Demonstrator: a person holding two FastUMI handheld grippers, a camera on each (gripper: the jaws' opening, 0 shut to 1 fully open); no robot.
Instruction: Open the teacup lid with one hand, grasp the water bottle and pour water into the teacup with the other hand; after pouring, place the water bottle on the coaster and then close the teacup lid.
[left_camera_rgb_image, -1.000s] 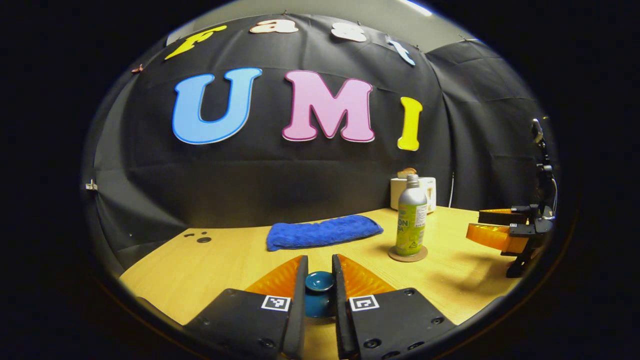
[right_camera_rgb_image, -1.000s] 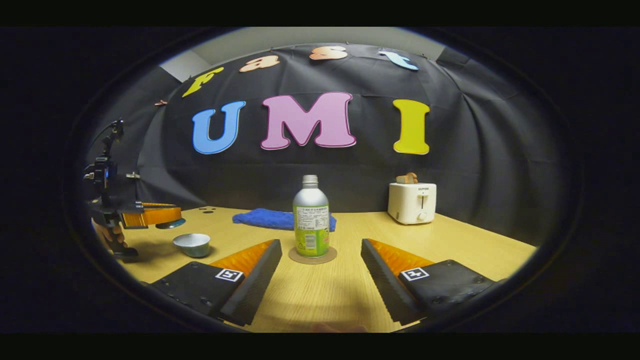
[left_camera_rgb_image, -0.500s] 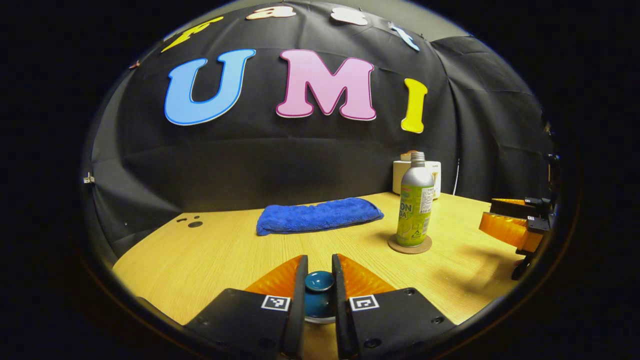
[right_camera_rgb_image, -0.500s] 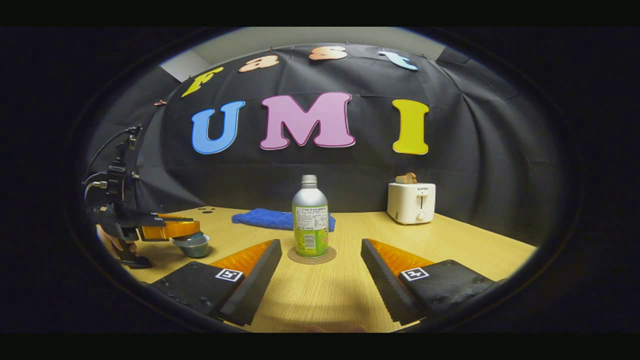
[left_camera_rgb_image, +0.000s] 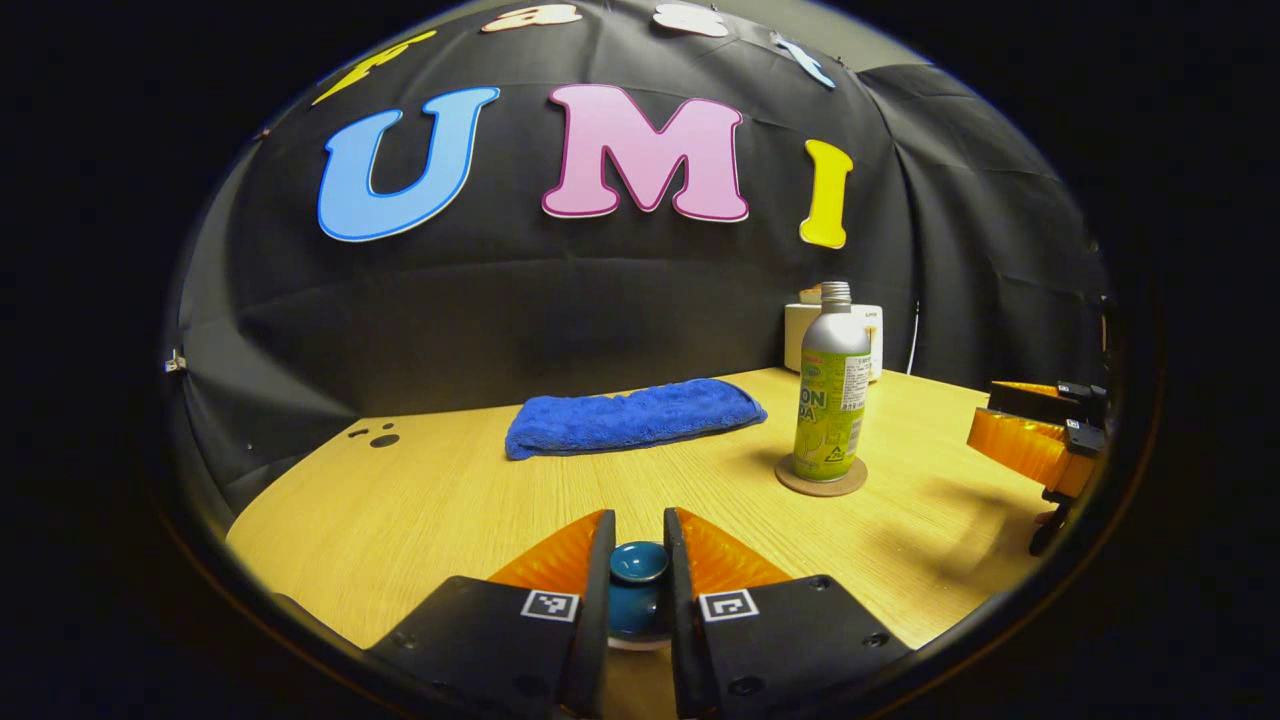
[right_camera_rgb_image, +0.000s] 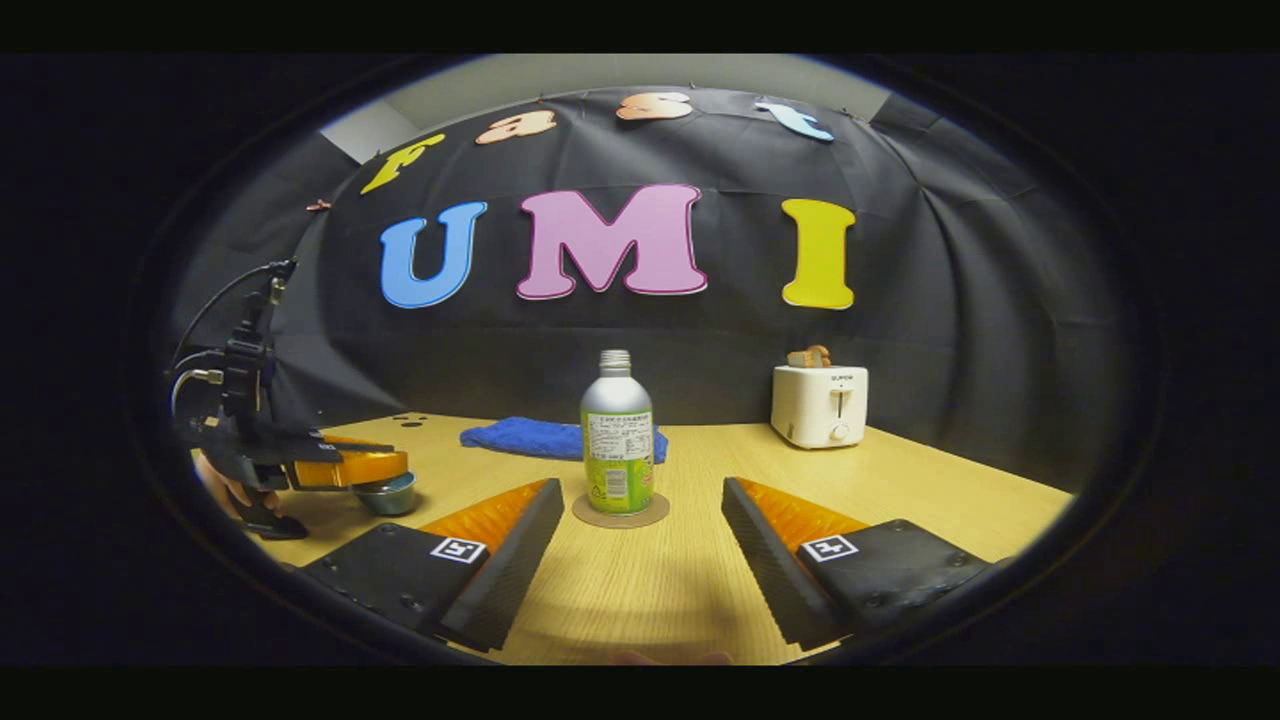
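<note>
A black-draped booth backs a pale wooden table (right_camera_rgb_image: 680, 590) holding a blue towel (left_camera_rgb_image: 632, 418) and a white toaster (right_camera_rgb_image: 819, 405). In the left gripper view, the left gripper (left_camera_rgb_image: 637, 545) pinches the lid (left_camera_rgb_image: 638, 562) by its knob, both fingers pressed against it; the right gripper view shows that gripper holding the lid over the cup (right_camera_rgb_image: 386, 493) at the table's near left, though whether the lid has seated cannot be told. The right gripper (right_camera_rgb_image: 640, 525) stands spread and empty, facing the bottle (right_camera_rgb_image: 617, 433), which rests upright on its coaster (right_camera_rgb_image: 620, 511). With the bottle parked there, pouring appears done; closing the cup and letting go of the lid seem all that is left.
</note>
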